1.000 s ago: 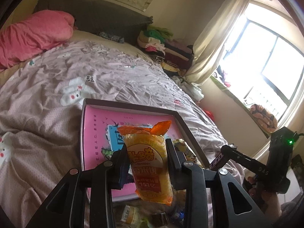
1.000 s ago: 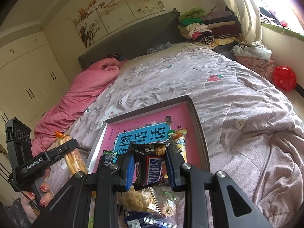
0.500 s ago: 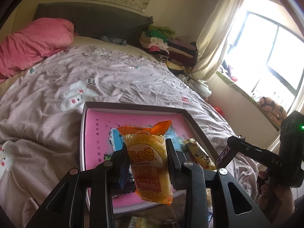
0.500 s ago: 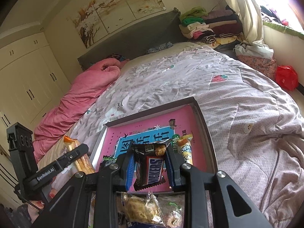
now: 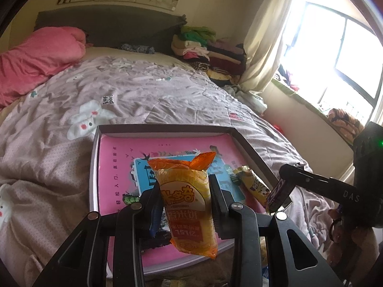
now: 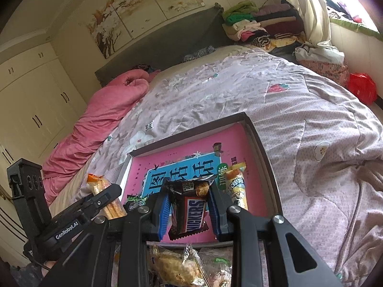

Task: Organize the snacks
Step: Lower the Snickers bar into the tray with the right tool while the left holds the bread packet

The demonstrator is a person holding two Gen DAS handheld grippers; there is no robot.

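My left gripper (image 5: 184,196) is shut on an orange rice-cracker packet (image 5: 186,205), held upright above the near edge of the shallow box (image 5: 165,128) with a pink printed bottom on the bed. My right gripper (image 6: 189,205) is shut on a dark Snickers bar (image 6: 191,211), also above the box's near edge (image 6: 191,129). A yellow snack packet (image 6: 235,187) lies in the box at the right; it also shows in the left wrist view (image 5: 251,183). A small green packet (image 6: 135,199) lies at the box's near left. Each gripper appears in the other's view.
Loose wrapped snacks (image 6: 177,267) lie on the bed below the box's near edge. The bed has a mauve quilt (image 6: 311,110) and a pink duvet (image 6: 107,110) at the left. Folded clothes (image 5: 205,47) are stacked by the headboard. A window (image 5: 340,55) is at the right.
Both grippers have moved forward and upward over the box's near edge, each with its snack in it. The box now sits closer in both views.
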